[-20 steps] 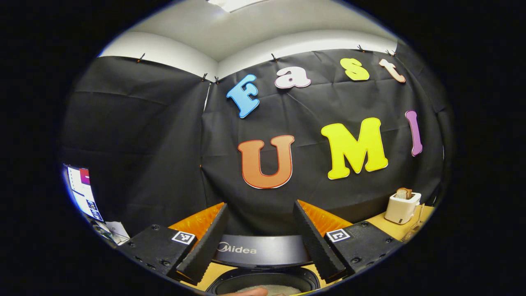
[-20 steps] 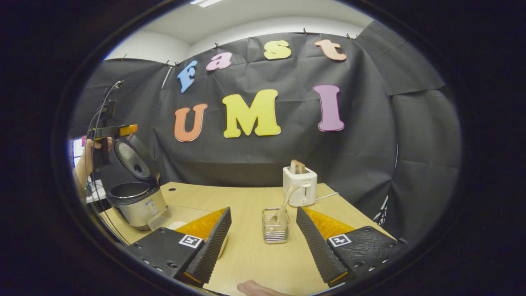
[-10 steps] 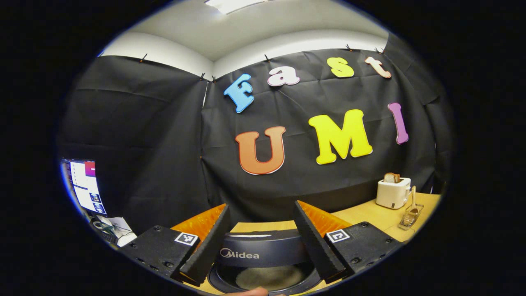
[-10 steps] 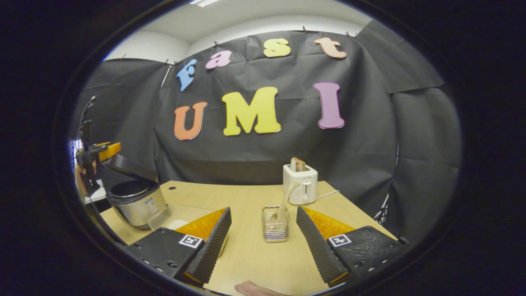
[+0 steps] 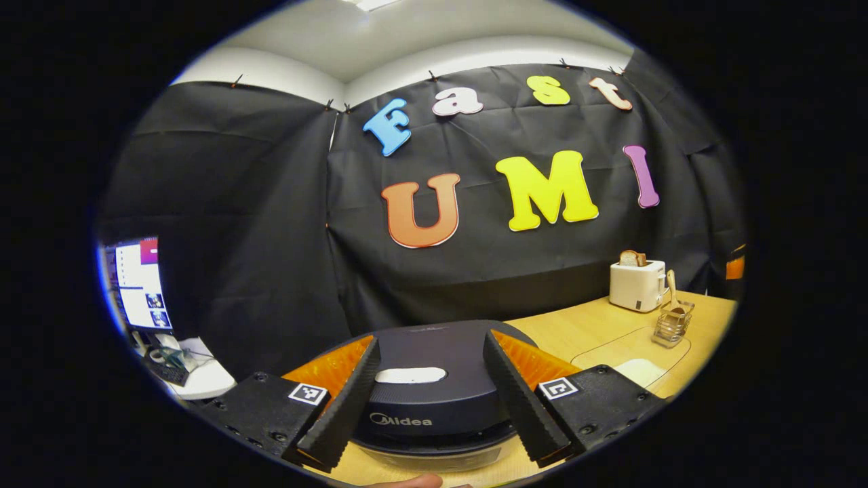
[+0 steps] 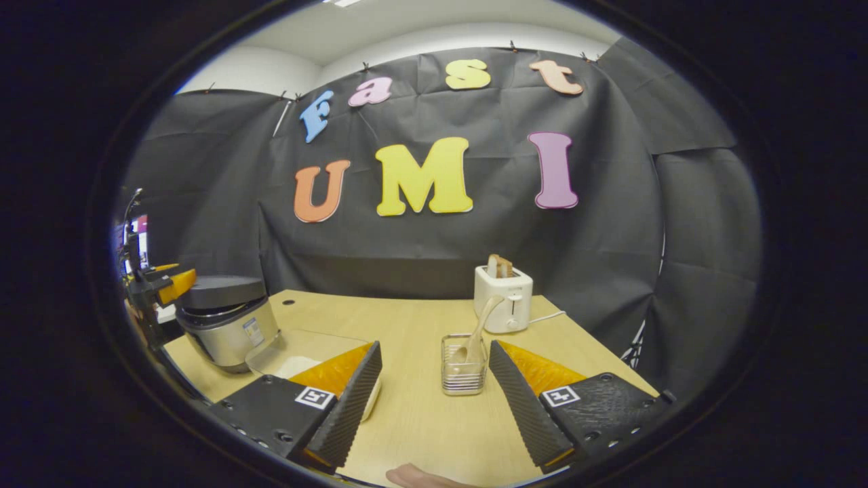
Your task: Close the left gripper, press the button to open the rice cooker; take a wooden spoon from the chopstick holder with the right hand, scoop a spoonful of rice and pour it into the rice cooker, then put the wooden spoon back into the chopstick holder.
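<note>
now, left gripper [image 5: 426, 396]: jaws spread wide, holding nothing, poised just over the rice cooker [image 5: 434, 400]
lid: down on the pot right between the fingers, pale button [image 5: 410, 375] showing on top, untouched
right gripper [image 6: 434, 400]: jaws wide too, empty, low over the table [image 6: 407, 427]
rice: looks like a pale heap in a clear dish [image 6: 298, 352] just ahead-left of the right fingers
wooden spoon [image 6: 480, 325]: standing in the chopstick holder [image 6: 463, 366], straight ahead between the fingers
progress: by the look of it nothing banked yet
left to do: close left jaws, press button, take spoon, scoop, pour, return spoon
</note>
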`<state>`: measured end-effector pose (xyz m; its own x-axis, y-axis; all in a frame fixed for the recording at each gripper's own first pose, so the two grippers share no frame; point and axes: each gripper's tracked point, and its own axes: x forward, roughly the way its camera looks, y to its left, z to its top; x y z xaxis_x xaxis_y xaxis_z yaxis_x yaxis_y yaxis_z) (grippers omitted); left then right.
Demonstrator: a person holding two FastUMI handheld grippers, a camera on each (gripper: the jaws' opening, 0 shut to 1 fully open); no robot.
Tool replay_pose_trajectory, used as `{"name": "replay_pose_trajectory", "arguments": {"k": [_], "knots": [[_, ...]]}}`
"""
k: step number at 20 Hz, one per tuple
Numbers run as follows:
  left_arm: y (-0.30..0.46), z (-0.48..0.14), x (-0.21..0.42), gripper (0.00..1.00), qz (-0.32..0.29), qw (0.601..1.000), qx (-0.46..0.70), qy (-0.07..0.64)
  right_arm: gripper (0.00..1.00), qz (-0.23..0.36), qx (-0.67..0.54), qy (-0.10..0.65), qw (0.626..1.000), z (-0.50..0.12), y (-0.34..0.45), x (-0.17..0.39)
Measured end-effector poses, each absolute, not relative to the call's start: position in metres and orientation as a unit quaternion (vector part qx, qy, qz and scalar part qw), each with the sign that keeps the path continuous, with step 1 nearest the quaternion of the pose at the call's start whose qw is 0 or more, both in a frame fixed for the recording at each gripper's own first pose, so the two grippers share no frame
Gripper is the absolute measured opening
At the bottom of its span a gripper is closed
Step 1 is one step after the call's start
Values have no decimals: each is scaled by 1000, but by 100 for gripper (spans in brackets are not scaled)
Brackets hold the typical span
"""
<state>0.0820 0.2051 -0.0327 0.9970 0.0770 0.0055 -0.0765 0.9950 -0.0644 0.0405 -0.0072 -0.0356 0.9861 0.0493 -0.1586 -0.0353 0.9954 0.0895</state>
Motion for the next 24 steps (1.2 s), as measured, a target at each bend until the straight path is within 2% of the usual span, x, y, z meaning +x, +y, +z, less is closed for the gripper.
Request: {"name": "replay_pose_trajectory", "arguments": {"k": [3,5,10,11,12,17,18,24], "knots": [[200,-47,80,99,36,998,-43,21,95,15,45,83,995,-37,-12,42],[200,-54,79,95,39,998,-32,37,95,12,46,83,995,-37,-15,43],[200,-57,76,95,45,996,-43,60,94,10,45,80,996,-35,-18,42],[200,-58,72,95,48,996,-42,64,98,10,44,79,996,-34,-18,42],[199,-58,70,95,52,995,-43,67,94,10,43,78,996,-33,-18,41],[198,-58,54,93,59,995,-50,64,95,12,41,75,996,-31,-18,38],[198,-57,52,93,60,995,-53,65,92,13,40,74,996,-31,-17,38],[196,-67,48,88,88,991,-56,82,91,17,40,75,996,-31,-14,38]]}}
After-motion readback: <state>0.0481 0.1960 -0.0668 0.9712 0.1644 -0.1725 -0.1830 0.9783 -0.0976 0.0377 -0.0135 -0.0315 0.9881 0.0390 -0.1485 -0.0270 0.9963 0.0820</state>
